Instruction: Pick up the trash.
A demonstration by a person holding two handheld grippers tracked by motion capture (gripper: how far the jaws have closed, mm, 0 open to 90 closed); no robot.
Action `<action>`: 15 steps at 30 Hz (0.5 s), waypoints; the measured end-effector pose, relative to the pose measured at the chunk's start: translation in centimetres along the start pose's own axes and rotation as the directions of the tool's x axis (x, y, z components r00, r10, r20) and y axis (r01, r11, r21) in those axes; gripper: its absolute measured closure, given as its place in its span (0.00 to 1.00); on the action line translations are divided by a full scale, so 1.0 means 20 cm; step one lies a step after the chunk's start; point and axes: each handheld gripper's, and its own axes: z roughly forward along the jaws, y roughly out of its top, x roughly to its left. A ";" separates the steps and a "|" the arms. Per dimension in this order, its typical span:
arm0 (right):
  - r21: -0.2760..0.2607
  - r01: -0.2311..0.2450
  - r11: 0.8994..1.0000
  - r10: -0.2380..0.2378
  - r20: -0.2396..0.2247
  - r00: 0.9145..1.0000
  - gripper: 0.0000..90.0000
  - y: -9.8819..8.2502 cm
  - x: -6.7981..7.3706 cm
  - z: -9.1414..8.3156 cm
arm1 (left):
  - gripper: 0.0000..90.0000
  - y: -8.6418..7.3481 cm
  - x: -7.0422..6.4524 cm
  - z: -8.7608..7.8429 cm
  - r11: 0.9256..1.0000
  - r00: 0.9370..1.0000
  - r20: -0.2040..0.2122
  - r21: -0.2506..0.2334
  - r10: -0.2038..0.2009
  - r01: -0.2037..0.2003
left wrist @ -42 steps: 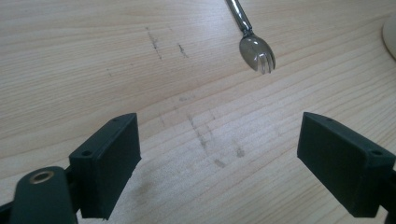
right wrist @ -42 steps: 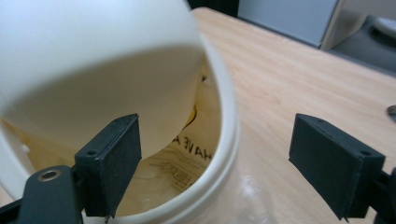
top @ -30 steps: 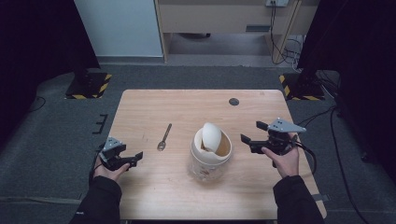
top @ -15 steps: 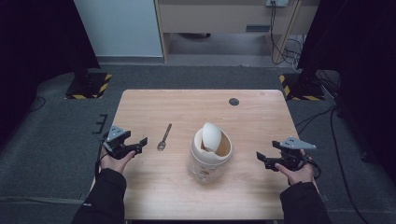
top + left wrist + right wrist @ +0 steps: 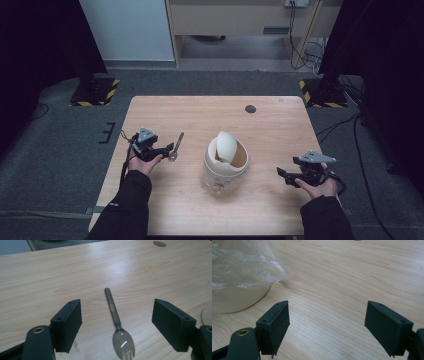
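High view has the person at the near edge of the wooden table [image 5: 165,210], one gripper in each hand. The left gripper [image 5: 161,151] sits right at the bowl end of a spork [image 5: 175,147] that lies flat on the wood, just left of the small white bin [image 5: 225,164] with the tilted swing lid [image 5: 226,146].

Left gripper view makes it clearer: the spork [image 5: 116,323] runs straight up the gap between the two black jaws, tined bowl nearest the camera, handle pointing away. The jaws have just been closing in, but the pads are well clear of the metal on both sides, so nothing's grabbed yet. It's a released gripper lined up over its target.

The right gripper [image 5: 286,174] is off to the right of the bin, low over the table and spread wide with nothing in it. Right gripper view shows bare wood between its jaws and the bin [image 5: 234,298] with its clear plastic liner [image 5: 244,262] off to the side.

So I'd call this the reach-and-line-up step for picking up the spork. Next move, my guess: drop a touch lower and squeeze across the narrow neck or handle. It's thin and flat on the table, so a sloppy pinch could just skate it sideways.
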 end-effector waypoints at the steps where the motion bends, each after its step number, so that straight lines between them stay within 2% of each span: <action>1: 0.003 -0.002 1.000 0.002 0.001 1.000 0.24 0.00 0.00 0.00 | 0.27 0.00 -0.01 0.02 1.000 1.000 -0.001 0.003 0.005 -0.005; 3: 0.012 -0.007 1.000 0.007 0.003 1.000 0.24 0.00 0.00 0.00 | 0.28 0.00 -0.04 0.07 1.000 1.000 0.009 0.015 0.010 -0.010; 8: 0.003 -0.024 1.000 0.024 0.004 1.000 0.25 0.00 -0.01 -0.01 | 0.29 -0.01 -0.07 0.14 0.999 1.000 0.011 0.034 0.008 -0.009; 15: 0.039 -0.012 0.999 0.012 -0.009 1.000 0.26 -0.01 0.00 0.02 | 0.35 -0.05 -0.07 0.26 0.993 1.000 -0.004 0.116 0.019 -0.018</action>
